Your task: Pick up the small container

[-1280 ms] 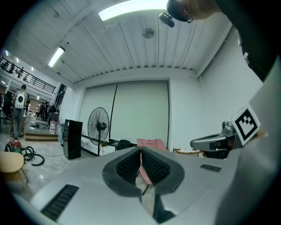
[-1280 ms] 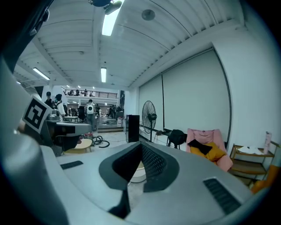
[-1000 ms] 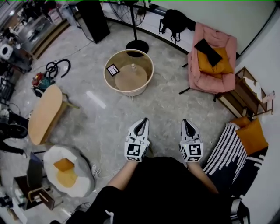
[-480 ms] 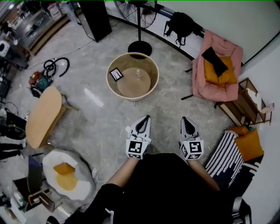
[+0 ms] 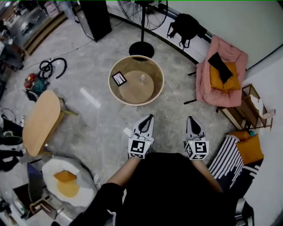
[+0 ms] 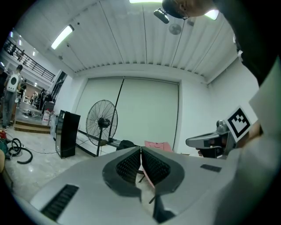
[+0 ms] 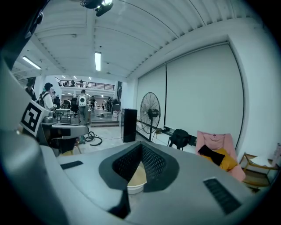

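Note:
The small container, a pale little bottle-like thing, stands on the round wooden table with a raised rim, next to a black-and-white card. My left gripper and right gripper are held side by side in front of the person's body, well short of the table. Both are shut and empty. In the left gripper view the jaws meet on nothing, and the right gripper shows at the side. In the right gripper view part of the round table shows below the closed jaws.
A standing fan and a black cabinet stand beyond the table. A pink chair with orange cushions is at the right, a striped cushion near the right gripper. An oval wooden table and an egg-shaped cushion lie at the left.
The person has walked forward with both grippers, so the round table and fan sit nearer in the head view. Both grippers stay shut.

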The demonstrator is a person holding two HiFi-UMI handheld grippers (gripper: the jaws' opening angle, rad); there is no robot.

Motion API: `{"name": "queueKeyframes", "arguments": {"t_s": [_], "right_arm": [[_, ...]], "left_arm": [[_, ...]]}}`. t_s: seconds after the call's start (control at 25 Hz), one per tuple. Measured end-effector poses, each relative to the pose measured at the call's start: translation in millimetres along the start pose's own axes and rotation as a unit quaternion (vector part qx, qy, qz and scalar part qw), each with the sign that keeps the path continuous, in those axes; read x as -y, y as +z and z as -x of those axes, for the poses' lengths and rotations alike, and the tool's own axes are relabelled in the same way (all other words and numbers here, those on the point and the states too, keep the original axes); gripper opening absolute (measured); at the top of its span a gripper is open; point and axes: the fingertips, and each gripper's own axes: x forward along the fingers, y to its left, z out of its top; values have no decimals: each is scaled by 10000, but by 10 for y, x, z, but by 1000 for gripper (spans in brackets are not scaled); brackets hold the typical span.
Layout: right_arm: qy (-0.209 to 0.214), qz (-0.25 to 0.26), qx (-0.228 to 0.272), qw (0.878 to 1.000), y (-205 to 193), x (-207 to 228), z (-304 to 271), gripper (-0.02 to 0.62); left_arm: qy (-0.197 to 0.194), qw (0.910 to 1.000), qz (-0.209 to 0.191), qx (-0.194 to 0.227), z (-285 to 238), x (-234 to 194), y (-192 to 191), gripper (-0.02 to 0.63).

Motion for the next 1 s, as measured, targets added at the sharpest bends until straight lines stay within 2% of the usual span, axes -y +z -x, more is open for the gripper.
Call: {"name": "queueKeyframes", "arguments": {"t_s": [0.16,0.48,0.68,1.0], "right_arm": [[60,100,-67,9999,24,-109,-163,21],[238,87,33,9997,155,-4,-618,21],[584,8,94,9983,133,85,-1025,21],[1249,-90,181,9920,285,358,-1966,21]], "left_arm": [[11,10000,47,-11,-63,-213,-16,25],[310,9995,59,69,-277,-420,51,25],[645,9979,-36,70,-484,-542,25,25],[1303,9914,-10,-115,-1143,-944,-33,25]]}}
